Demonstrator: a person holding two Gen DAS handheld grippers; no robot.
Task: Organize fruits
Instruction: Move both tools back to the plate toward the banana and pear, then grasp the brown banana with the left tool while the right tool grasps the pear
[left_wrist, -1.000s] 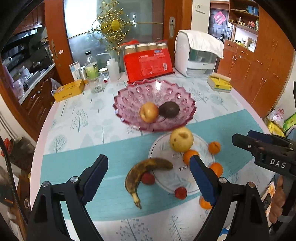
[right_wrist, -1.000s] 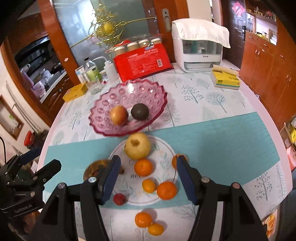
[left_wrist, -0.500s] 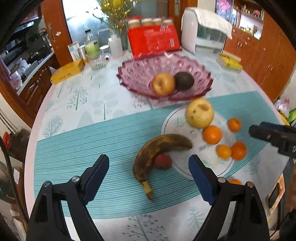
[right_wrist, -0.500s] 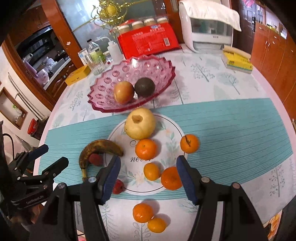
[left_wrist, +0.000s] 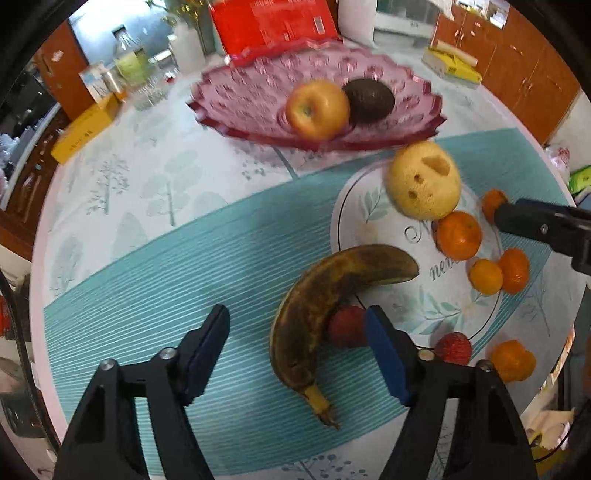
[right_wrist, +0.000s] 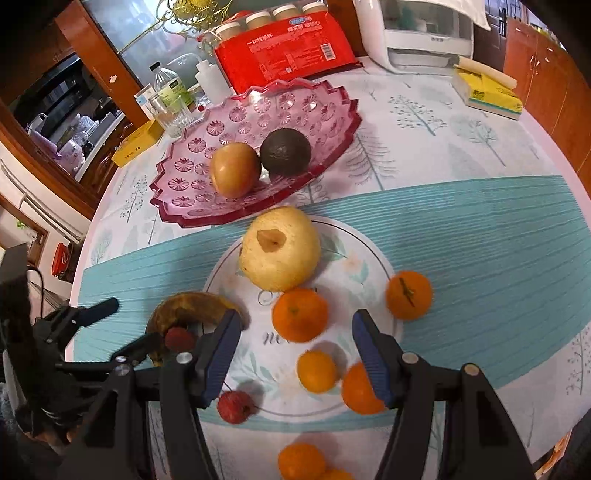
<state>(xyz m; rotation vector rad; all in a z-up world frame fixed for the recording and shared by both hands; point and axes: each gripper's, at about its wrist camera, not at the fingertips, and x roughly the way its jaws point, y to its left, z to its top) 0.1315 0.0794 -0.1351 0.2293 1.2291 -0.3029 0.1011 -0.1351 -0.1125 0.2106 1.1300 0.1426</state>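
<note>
A pink glass bowl (left_wrist: 258, 99) (right_wrist: 295, 110) holds a red-yellow apple (left_wrist: 317, 109) (right_wrist: 235, 169) and a dark avocado (left_wrist: 368, 99) (right_wrist: 284, 151). A white plate (left_wrist: 373, 218) (right_wrist: 354, 266) carries a yellow pear (left_wrist: 423, 184) (right_wrist: 279, 248) and several oranges (left_wrist: 459, 235) (right_wrist: 300, 314). A brown banana (left_wrist: 325, 295) (right_wrist: 184, 310) lies on the plate's left rim beside a red lychee (left_wrist: 347, 326) (right_wrist: 180, 339). My left gripper (left_wrist: 297, 339) (right_wrist: 122, 328) is open, its jaws either side of the banana's lower half. My right gripper (right_wrist: 295, 354) (left_wrist: 539, 225) is open above the oranges.
A second lychee (left_wrist: 453, 348) (right_wrist: 235, 406) lies at the plate's near rim, with loose oranges (right_wrist: 301, 461) beyond it. A red package (right_wrist: 284, 48), bottles (right_wrist: 170, 88), a yellow box (right_wrist: 136, 144), a white appliance (right_wrist: 424, 33) and a yellow pack (right_wrist: 487, 92) stand at the back.
Both grippers have moved forward and lower over the table. My left gripper now straddles the banana; my right one hangs closer over the oranges.
</note>
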